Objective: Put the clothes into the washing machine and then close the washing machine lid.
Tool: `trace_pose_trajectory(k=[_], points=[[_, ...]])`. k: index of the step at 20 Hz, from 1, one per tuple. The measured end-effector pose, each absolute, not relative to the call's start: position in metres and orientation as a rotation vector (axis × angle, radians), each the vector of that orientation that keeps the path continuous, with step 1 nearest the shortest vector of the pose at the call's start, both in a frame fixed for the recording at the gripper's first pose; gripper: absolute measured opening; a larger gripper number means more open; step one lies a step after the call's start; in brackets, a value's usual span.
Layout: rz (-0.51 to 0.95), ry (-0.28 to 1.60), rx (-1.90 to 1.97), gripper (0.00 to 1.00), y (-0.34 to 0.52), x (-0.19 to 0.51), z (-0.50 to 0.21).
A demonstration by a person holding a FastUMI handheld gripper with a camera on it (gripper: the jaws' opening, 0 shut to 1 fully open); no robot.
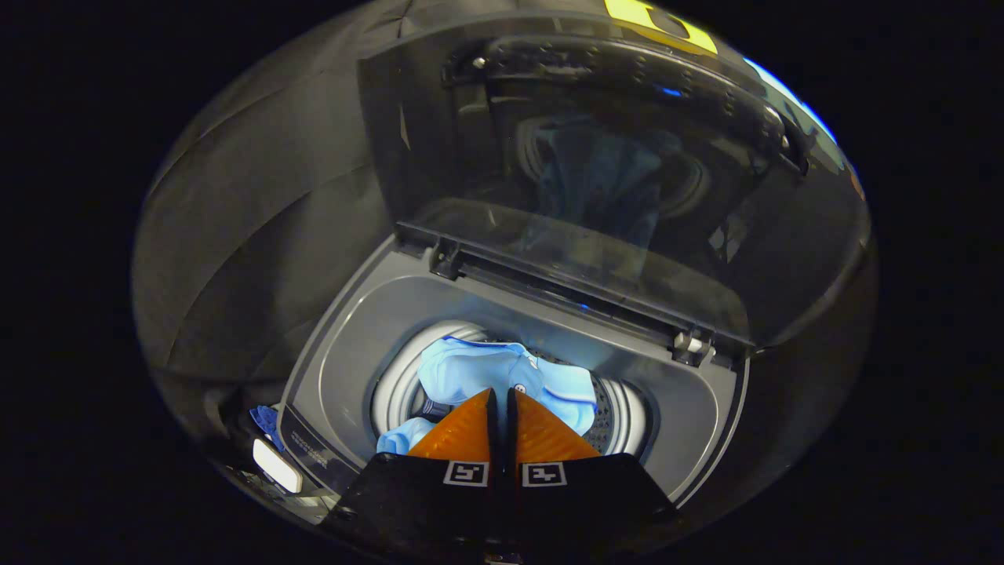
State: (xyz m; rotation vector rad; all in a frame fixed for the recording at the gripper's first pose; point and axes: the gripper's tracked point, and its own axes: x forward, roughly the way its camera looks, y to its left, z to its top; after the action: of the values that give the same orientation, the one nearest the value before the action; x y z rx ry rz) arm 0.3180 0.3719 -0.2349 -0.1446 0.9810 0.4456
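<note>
Just ahead of the gripper (501, 395), fingers together on nothing, clothes (502, 377) are seen in the drum; lid (596, 180) should be pulled down squarely.

light blue clothes (502, 377) partly behind the orange fingers (463, 431) (drum (392, 392) too)

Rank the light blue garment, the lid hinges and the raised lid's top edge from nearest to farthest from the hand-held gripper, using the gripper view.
From the hand-held gripper, fingers nearly together above the drum:
1. Light blue garment, just ahead of the fingertips, in the drum.
2. Lid hinges, beyond the drum, at the lid's base.
3. Raised lid's top edge, farthest.
</note>
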Motion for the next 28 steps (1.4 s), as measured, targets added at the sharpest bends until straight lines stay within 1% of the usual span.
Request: trace_pose_trajectory(k=[9,12,14,15,18,21,28], points=[[0.379,1.036,-0.071,0.02,0.367,0.311,-0.254],[0.392,1.068,-0.086,0.02,0.362,0.305,-0.257],[0.367,1.107,-0.106,0.33,0.355,0.300,-0.265],[0.356,1.094,-0.126,0.49,0.348,0.303,-0.263],[0.375,1.087,-0.139,0.96,0.349,0.298,-0.259],[0.379,1.061,-0.124,0.96,0.351,0.300,-0.250],[0.388,0.985,-0.063,0.96,0.342,0.309,-0.202]])
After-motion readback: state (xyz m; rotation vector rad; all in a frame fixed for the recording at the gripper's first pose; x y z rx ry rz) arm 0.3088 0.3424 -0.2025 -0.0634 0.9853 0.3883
